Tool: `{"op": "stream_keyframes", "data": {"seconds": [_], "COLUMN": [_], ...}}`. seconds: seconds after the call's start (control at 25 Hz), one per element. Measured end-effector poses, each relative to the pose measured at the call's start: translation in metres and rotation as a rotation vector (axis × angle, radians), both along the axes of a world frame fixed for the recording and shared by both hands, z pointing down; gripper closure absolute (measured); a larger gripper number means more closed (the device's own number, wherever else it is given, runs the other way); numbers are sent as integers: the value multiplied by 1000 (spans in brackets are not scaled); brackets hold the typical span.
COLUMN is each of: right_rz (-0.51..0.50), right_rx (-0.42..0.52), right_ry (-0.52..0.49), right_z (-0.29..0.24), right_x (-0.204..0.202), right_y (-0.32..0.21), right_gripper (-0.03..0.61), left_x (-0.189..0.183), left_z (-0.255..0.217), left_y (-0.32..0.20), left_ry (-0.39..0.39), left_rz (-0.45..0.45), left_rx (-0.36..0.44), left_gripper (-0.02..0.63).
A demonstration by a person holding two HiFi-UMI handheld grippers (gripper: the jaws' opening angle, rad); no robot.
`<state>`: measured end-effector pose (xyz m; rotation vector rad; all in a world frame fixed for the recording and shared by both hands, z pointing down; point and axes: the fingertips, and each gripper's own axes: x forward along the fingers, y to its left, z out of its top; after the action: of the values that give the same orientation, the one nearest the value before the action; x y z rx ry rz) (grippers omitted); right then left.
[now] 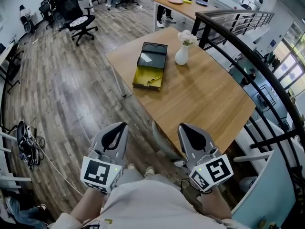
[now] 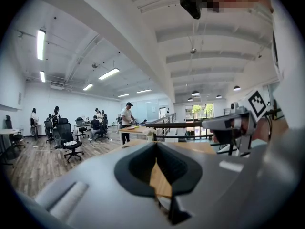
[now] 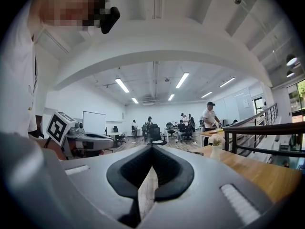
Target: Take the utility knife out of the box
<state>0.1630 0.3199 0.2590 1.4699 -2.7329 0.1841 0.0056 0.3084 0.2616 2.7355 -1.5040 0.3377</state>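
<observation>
Two hand-held tongs, the left gripper (image 1: 122, 125) and the right gripper (image 1: 184, 127), are held side by side in front of the person, each with its jaws pressed together and nothing between them. Both point towards a wooden table (image 1: 209, 99), whose near corner lies just ahead of them. Farther along the table sits the open box (image 1: 142, 75), black lid (image 1: 153, 55) folded back. The yellow utility knife (image 1: 153, 79) rests inside the box's yellow tray, well apart from both grippers. A white vase (image 1: 181, 56) of pale flowers stands just right of the box
</observation>
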Motion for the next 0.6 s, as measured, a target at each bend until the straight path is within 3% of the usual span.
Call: {"op": "stream_keyframes", "data": {"seconds": [0.6], "right_rz": [21], "right_rx": [-2], "right_ry": [1], "right_z": [13], "right_x": [15], "right_y": [-30], "right_gripper": [578], "left_x": [11], "left_z": [4], "left_y": [-32], "left_ry": [-14], "left_rz": [7], "left_rx": [31], "left_gripper": [612]}}
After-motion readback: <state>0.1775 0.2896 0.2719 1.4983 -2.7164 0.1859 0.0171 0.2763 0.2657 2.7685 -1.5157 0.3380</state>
